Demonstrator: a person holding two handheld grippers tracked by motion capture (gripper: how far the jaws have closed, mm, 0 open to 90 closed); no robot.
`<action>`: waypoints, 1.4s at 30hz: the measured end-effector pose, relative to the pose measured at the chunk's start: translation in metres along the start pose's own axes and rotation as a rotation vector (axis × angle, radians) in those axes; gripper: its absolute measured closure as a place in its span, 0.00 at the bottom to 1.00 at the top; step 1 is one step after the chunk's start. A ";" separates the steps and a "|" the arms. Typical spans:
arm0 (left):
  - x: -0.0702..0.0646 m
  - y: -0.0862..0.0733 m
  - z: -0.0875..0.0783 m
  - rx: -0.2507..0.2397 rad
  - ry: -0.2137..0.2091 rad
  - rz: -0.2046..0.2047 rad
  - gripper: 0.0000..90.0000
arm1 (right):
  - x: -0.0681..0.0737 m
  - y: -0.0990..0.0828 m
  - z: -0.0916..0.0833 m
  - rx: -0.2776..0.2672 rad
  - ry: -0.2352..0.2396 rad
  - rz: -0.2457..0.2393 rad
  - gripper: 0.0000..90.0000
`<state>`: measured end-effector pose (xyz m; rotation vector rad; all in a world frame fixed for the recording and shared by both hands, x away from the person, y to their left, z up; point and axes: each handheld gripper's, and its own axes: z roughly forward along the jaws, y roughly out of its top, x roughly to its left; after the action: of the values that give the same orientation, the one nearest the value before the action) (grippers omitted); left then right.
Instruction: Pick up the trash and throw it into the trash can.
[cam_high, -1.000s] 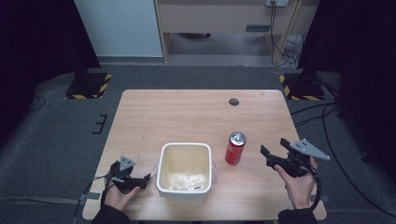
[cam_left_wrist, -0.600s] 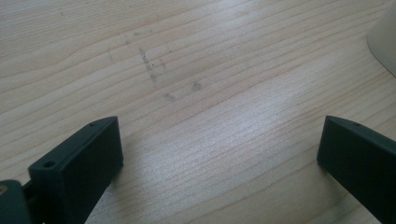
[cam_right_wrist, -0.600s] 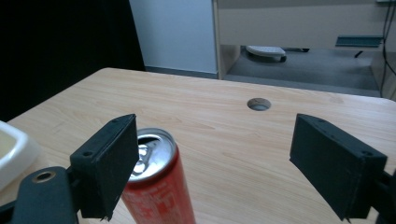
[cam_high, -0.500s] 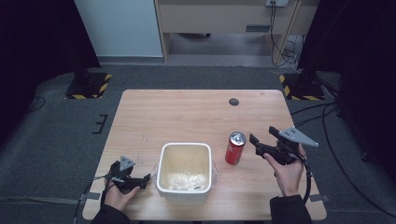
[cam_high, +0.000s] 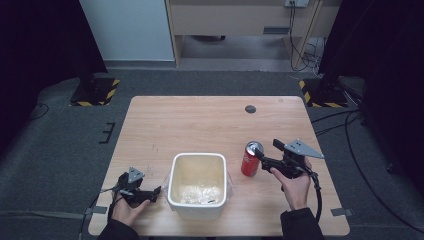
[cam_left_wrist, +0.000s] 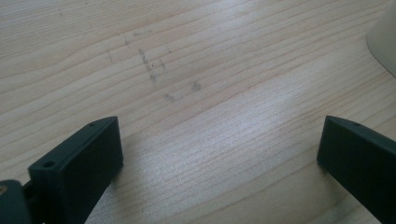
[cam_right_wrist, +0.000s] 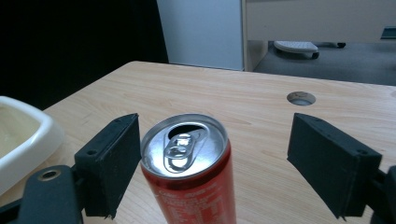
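Note:
A red drink can (cam_high: 251, 159) stands upright on the wooden table, just right of a white plastic tub (cam_high: 173, 177). My right gripper (cam_high: 266, 151) is open with a jaw on either side of the can. In the right gripper view the can (cam_right_wrist: 187, 172) has its tab hole open and sits nearer the left-hand jaw, while the right gripper (cam_right_wrist: 217, 140) leaves a wide gap on the other side. My left gripper (cam_high: 150, 192) rests low on the table left of the tub. The left gripper (cam_left_wrist: 219, 140) is open over bare wood, with nothing between its jaws.
Crumpled pale material lies inside the tub, whose rim (cam_right_wrist: 28, 135) also shows at the left of the right gripper view. A round cable hole (cam_high: 250, 109) is in the table's far right part. Faint pencil marks (cam_left_wrist: 154, 70) lie ahead of the left gripper.
My right gripper has moved left and forward to the can, so its jaws now straddle it. The left gripper, the tub and the can have stayed put.

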<state>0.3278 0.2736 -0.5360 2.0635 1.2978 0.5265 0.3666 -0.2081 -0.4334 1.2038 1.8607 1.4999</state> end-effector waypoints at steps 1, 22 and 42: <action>0.000 0.000 0.000 0.000 0.000 0.000 0.00 | 0.001 -0.001 0.001 0.002 0.003 -0.001 0.19; 0.000 0.001 0.001 -0.001 -0.005 0.003 0.00 | 0.012 -0.032 0.035 0.141 -0.042 -0.078 0.23; 0.000 0.001 0.001 -0.001 -0.006 0.003 0.00 | 0.013 -0.029 0.034 0.138 -0.039 -0.072 0.37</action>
<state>0.3292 0.2735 -0.5361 2.0647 1.2907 0.5218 0.3769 -0.1795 -0.4689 1.2040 1.9875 1.3194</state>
